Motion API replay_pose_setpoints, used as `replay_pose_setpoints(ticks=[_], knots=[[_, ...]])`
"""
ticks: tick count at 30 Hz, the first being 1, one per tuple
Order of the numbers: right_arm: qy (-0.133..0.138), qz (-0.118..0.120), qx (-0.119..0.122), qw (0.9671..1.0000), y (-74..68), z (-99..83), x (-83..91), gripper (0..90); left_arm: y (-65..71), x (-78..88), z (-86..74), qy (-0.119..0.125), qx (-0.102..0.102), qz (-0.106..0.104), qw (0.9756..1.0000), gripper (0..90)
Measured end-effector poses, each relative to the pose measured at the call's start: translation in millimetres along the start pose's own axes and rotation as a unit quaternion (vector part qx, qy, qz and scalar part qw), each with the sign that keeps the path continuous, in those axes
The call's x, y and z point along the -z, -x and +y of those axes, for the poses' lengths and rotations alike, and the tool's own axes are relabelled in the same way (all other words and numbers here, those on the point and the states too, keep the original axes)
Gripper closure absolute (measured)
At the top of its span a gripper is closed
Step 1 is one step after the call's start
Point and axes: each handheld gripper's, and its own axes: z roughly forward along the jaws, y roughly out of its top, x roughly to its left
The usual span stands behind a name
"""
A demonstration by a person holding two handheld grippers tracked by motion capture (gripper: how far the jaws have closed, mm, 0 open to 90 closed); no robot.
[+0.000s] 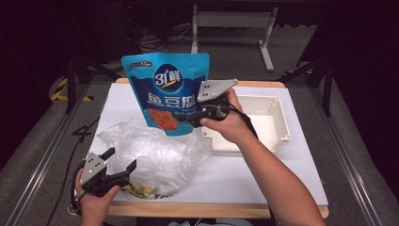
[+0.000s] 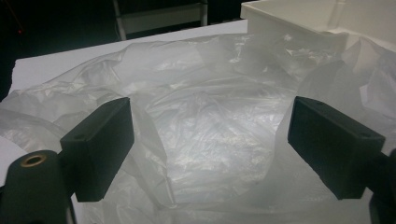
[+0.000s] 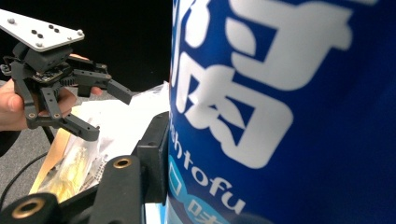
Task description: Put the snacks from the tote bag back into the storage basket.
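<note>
holding a blue snack pouch (image 1: 165, 92) upright above the table (image 1: 263, 174), the right hand-held gripper (image 1: 194, 120) has its jaws clamped on the pouch's lower right edge; the pouch hangs clear of the surface, over the far middle of the white table top, between the clear plastic bag (image 1: 157, 153) and the white bin (image 1: 263, 120). in the right gripper view the blue pouch (image 3: 289, 112) sits close against the camera, white lettering and the word "tofu" readable, with one black jaw pressed flat on its left side; the other jaw is hidden behind the pouch. the right hand (image 1: 226, 123) wraps the gripper body, grey three-cornered plate on top. the left hand-held gripper (image 1: 123, 160) rests low at the near left of the table, jaws spread wide, nothing between them; its tips sit at the near edge of the crumpled clear bag. in the left gripper view the two black pads stand well apart with the clear plastic bag (image 2: 205, 121) lying between and beyond them, not pinched. a corner of the white bin (image 2: 299, 16) shows past the bag at upper right. a small yellowish packet (image 1: 139, 189) lies at the near table edge just beside the left gripper, partly under the bag. the bin stands right of the pouch, open side up; contents cannot be told.
</note>
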Motion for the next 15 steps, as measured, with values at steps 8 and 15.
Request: replay_pose_setpoints(ticks=[8, 15], knots=[[-0.002, -0.013, -0.007, 0.9999, 10.5, -4.4, 19.8, 49.9, -0.2, -0.5, -0.3, 0.000, 0.000, 0.000, 1.0000, 15.2], [-0.005, -0.026, -0.014, 0.9995, 19.8, -9.8, 35.4, 50.0, 0.9, -0.8, -0.3, -0.001, -0.001, -0.001, 1.0000, 15.2]])
